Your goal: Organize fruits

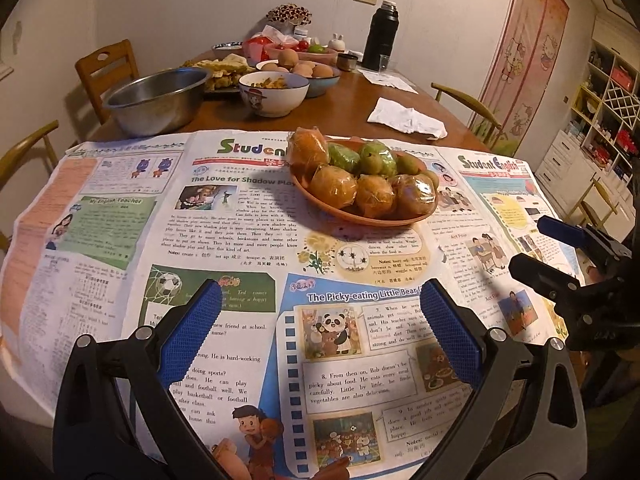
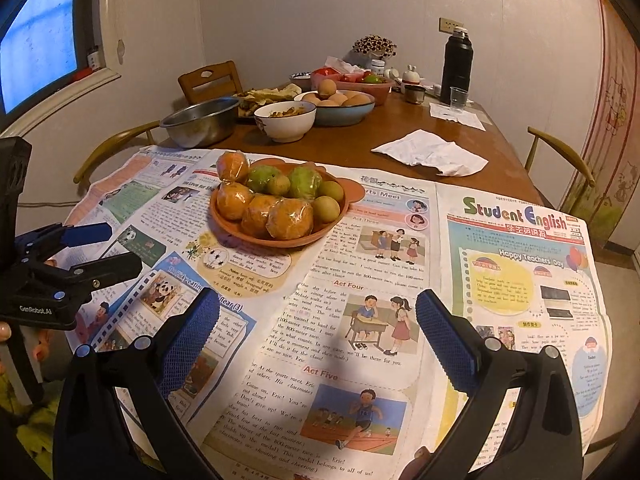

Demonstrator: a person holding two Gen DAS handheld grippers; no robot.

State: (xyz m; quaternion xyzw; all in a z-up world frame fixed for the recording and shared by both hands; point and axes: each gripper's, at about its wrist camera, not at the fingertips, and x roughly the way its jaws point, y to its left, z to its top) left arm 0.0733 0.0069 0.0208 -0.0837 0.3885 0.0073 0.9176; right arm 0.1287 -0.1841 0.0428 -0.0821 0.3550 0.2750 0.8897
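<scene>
Left wrist view: the left hand-held gripper hovers low over the newspapers spread on the worktop, its blue-padded fingers spread wide with nothing between them. Beneath and ahead of it run the headlines "The Love for Shadow Play", "My English Teacher" and "The Picky-eating Little Bear". Ahead and slightly right of this gripper stands the terracotta dish holding the fruits: plastic-wrapped orange ones toward the gripper, green ones behind. Farther ahead to the left are a steel bowl and a white bowl; a crumpled white cloth lies ahead to the right, and a black flask stands at the far end. The right hand-held gripper shows at the right edge, side-on.

Right wrist view: at the left edge the left hand-held gripper appears side-on, its body marked "GenRobot.AI". The right hand-held gripper hangs over the paper with its fingers likewise spread and empty. The dish of fruits lies ahead and a little left of it, resting on the newspapers. Under the fingers read "Act Four" and "Act Five"; to the right, the masthead "Student English" and "Happy Teachers' Day". The white cloth lies ahead to the right, the black flask beyond it.
</scene>
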